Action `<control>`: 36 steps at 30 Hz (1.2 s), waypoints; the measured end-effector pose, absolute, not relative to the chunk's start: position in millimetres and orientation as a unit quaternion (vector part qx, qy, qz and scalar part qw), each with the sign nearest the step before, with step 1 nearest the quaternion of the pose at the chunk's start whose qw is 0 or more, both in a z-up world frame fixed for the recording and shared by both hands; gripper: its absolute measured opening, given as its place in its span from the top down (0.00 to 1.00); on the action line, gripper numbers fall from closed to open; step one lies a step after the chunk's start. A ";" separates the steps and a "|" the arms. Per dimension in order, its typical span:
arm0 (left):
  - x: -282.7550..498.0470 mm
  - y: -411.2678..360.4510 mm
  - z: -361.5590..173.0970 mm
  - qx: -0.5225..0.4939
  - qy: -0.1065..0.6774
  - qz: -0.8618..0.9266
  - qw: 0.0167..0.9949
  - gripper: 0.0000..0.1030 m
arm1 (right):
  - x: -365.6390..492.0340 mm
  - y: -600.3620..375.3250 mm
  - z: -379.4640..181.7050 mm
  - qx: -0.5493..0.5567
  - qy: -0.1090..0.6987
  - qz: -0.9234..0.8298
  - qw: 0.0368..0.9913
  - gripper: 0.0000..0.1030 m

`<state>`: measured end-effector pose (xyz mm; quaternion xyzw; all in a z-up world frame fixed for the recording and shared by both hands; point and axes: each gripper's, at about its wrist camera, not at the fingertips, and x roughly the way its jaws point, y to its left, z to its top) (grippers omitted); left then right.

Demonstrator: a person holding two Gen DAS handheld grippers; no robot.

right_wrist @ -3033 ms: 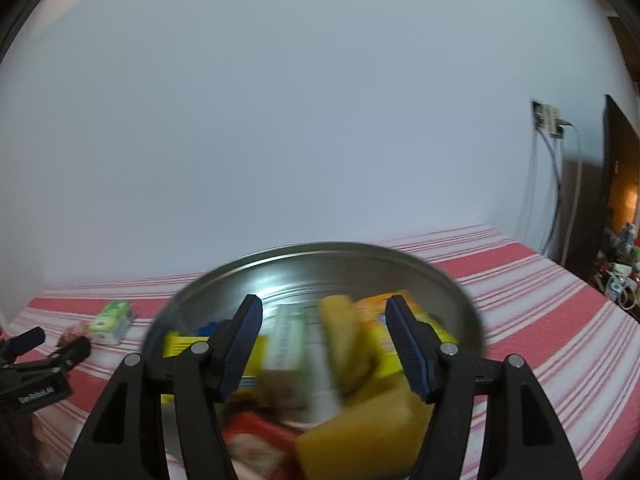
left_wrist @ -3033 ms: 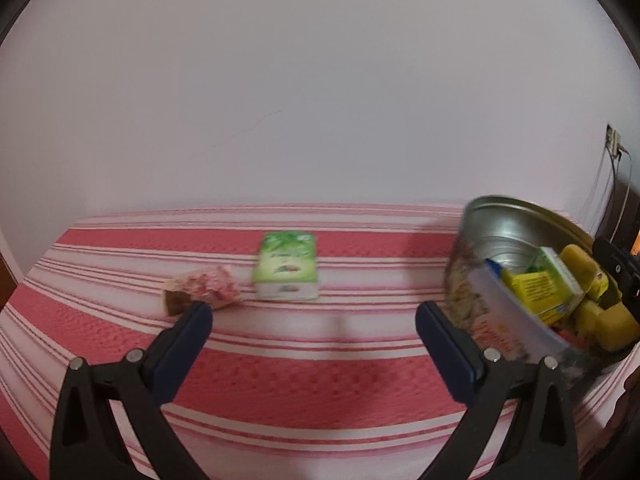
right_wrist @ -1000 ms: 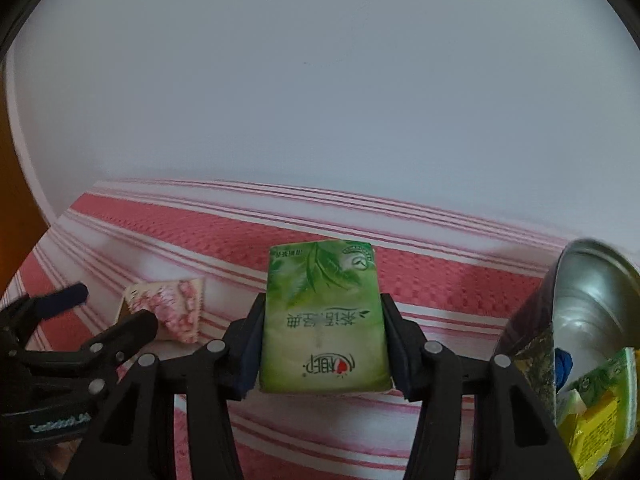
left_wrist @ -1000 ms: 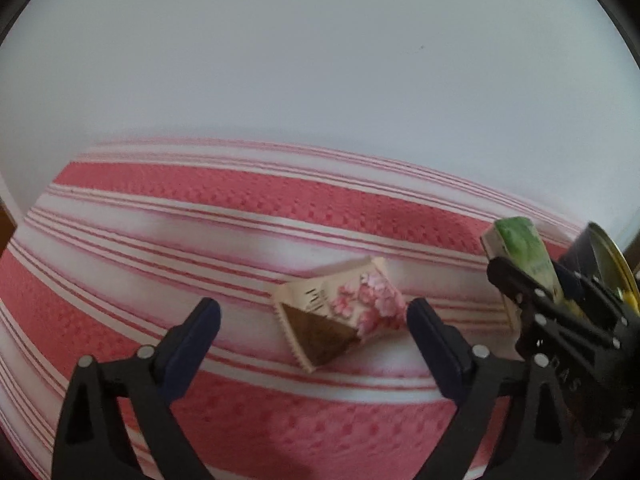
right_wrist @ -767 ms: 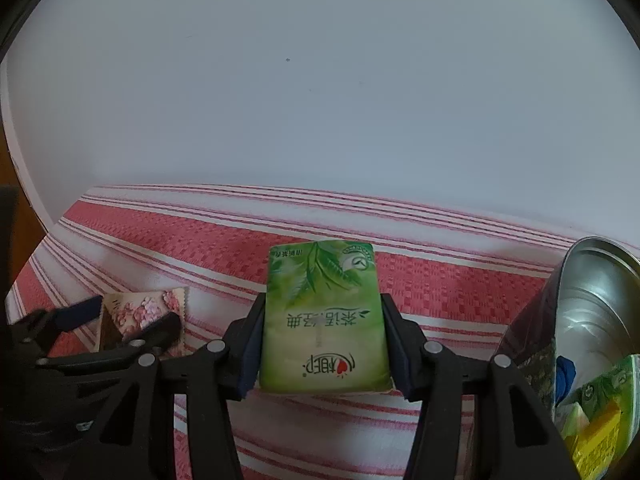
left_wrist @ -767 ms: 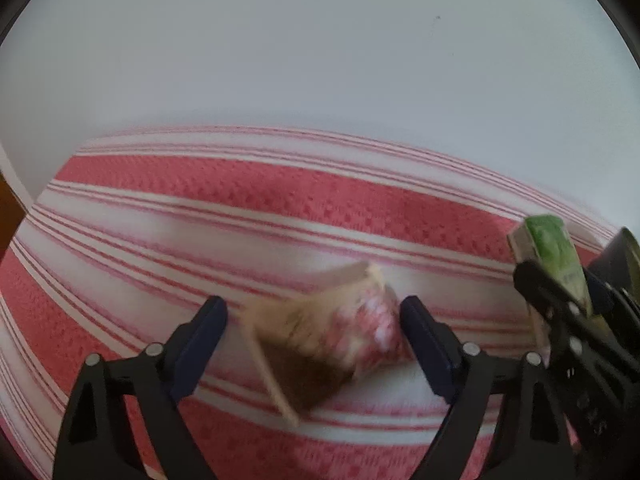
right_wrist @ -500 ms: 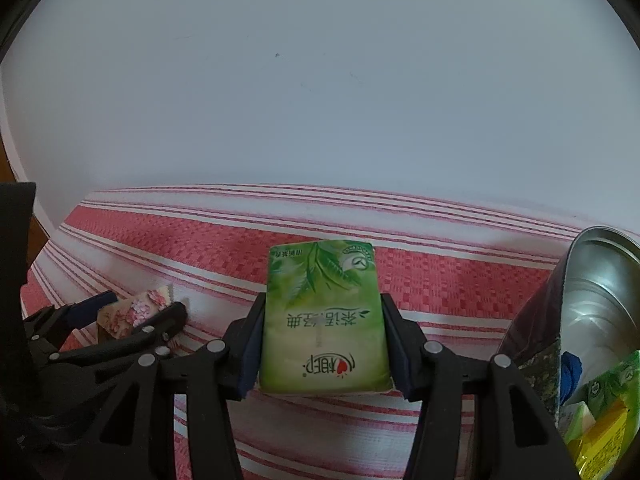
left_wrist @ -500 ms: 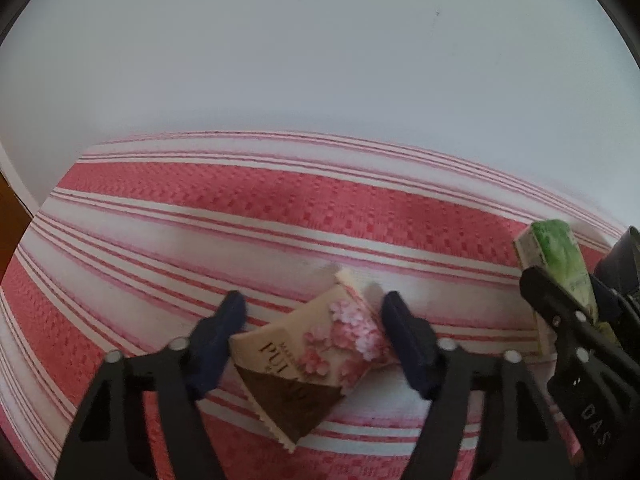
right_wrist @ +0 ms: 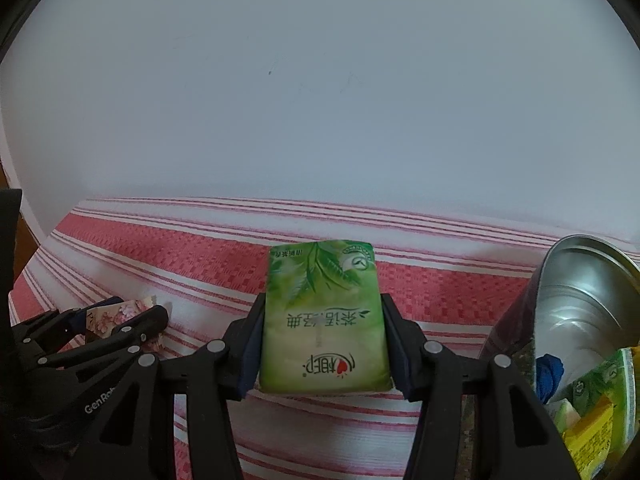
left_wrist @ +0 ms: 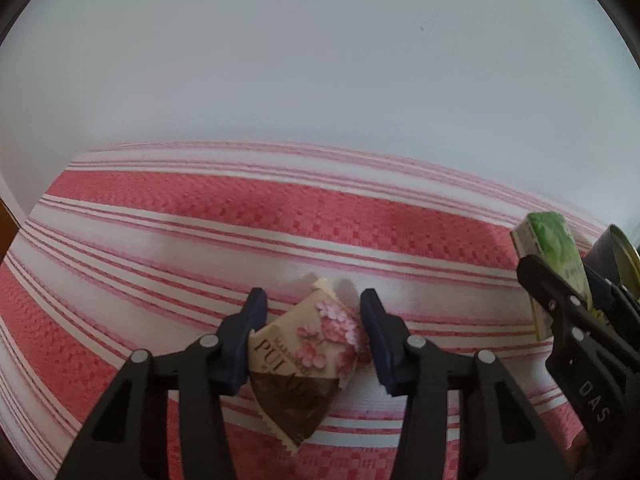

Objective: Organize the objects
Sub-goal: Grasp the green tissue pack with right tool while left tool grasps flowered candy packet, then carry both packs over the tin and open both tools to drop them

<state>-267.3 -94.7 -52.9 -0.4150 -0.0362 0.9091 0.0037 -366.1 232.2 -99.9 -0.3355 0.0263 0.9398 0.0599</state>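
Observation:
My left gripper [left_wrist: 310, 330] is shut on a small snack packet [left_wrist: 308, 360], beige and brown with pink flowers, just above the red-and-white striped cloth [left_wrist: 200, 220]. My right gripper [right_wrist: 322, 340] is shut on a green tissue pack [right_wrist: 322, 320] and holds it above the cloth. The pack also shows at the right of the left wrist view [left_wrist: 552, 256]. The left gripper with the packet [right_wrist: 120, 312] shows at the left of the right wrist view. A round metal tin [right_wrist: 580, 300] stands at the right.
The tin holds several packets, among them a green pack [right_wrist: 604, 384], a yellow one [right_wrist: 588, 440] and something blue [right_wrist: 550, 370]. A plain white wall [right_wrist: 320, 100] rises behind the table. The cloth's left edge [left_wrist: 24, 224] drops off beside a brown strip.
My left gripper has closed on the snack packet and lifted it slightly. My right gripper has kept its hold on the green tissue pack and barely moved.

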 end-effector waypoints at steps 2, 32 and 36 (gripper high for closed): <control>-262.5 -91.5 -46.8 -0.396 -0.027 0.918 0.000 0.54 | -360.9 230.1 -95.7 -0.322 0.020 0.945 0.063 0.46; -193.0 -39.0 -5.6 -0.308 -0.030 0.951 0.028 0.54 | -257.0 245.7 -37.0 -0.216 -0.039 0.968 0.120 0.46; -182.9 -17.6 1.3 -0.301 -0.023 0.952 0.046 0.54 | -238.4 259.7 -32.9 -0.214 -0.033 0.968 0.128 0.46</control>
